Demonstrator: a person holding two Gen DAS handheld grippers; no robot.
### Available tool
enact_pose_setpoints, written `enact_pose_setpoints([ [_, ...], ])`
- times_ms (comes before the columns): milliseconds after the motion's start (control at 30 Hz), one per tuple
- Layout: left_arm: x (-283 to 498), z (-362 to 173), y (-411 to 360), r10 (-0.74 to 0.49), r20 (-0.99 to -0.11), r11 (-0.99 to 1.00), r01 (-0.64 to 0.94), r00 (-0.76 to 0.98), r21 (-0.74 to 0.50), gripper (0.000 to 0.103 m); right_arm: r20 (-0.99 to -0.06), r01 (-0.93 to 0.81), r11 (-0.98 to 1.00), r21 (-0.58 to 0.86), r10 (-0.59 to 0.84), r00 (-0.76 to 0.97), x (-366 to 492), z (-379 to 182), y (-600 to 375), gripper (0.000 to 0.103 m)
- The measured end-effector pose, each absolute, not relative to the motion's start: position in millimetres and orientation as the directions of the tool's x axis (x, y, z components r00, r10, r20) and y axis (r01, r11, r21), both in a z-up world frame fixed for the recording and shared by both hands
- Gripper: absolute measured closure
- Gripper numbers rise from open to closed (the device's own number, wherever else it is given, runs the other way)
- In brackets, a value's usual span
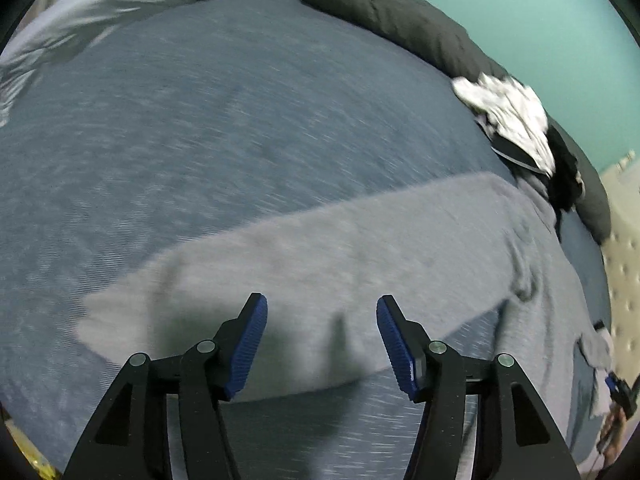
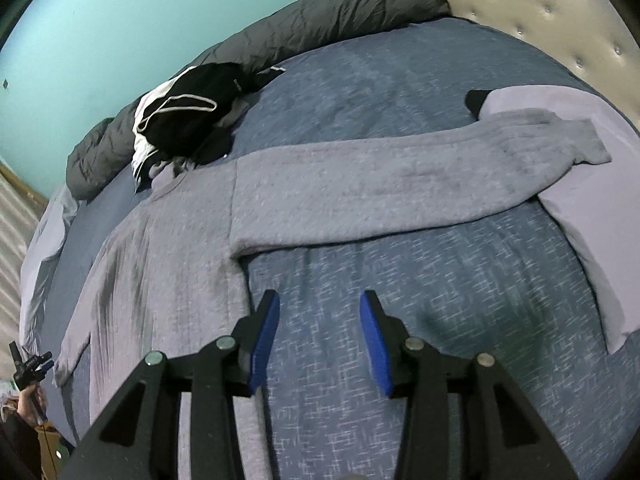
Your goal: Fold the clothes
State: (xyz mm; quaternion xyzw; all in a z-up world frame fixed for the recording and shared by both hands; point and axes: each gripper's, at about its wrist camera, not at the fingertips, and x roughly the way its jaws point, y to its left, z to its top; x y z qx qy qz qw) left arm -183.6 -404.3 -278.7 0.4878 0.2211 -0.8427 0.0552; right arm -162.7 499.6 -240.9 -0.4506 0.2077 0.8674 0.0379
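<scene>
Now both claws, left claw [image 1: 322,346] and right claw [image 2: 319,344], gape above grey sweater [image 2: 360,196].

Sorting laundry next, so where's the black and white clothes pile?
In the right wrist view, the black and white clothes pile sits upper left, against the dark grey duvet.

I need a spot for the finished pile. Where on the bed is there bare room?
Free: blue bedspread beyond the grey sweater, up to the dark duvet; also the patch under the right gripper below the outstretched sleeve. Crowded: the black-and-white clothes heap by the duvet.
</scene>
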Motion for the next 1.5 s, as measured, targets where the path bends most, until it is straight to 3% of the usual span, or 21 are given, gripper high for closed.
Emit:
enact_pose_setpoints([
  [633,-151,-298,-491,-0.063,-0.882,-0.877,0.448,-0.467,-0.175,0.038,-0.795,-0.222,-0.919,0.325,-0.139,-0.590,-164,-227,469,0.060],
  [867,-148,-311,-503,-0.034,-0.885,-0.873,0.445,-0.464,-0.199,0.039,-0.796,-0.211,-0.924,0.318,-0.140,-0.589,-166,-223,461,0.060],
  [933,-146,-312,-503,-0.034,-0.884,-0.881,0.432,-0.466,-0.194,0.053,-0.799,-0.213,-0.924,0.316,-0.139,-0.585,-167,-224,460,0.060],
  [1000,-145,-313,-500,-0.032,-0.884,-0.892,0.412,-0.467,-0.185,0.074,-0.801,-0.214,-0.924,0.317,-0.140,-0.583,-167,-226,458,0.060],
  [1100,-145,-308,-495,-0.040,-0.881,-0.908,0.385,-0.471,-0.165,0.088,-0.802,-0.208,-0.926,0.316,-0.143,-0.580,-169,-226,454,0.060],
  [1500,-175,-226,-512,-0.151,-0.805,-0.933,0.351,-0.574,-0.075,0.092,-0.811,-0.218,-0.928,0.302,-0.130,-0.570,-166,-226,448,0.060],
])
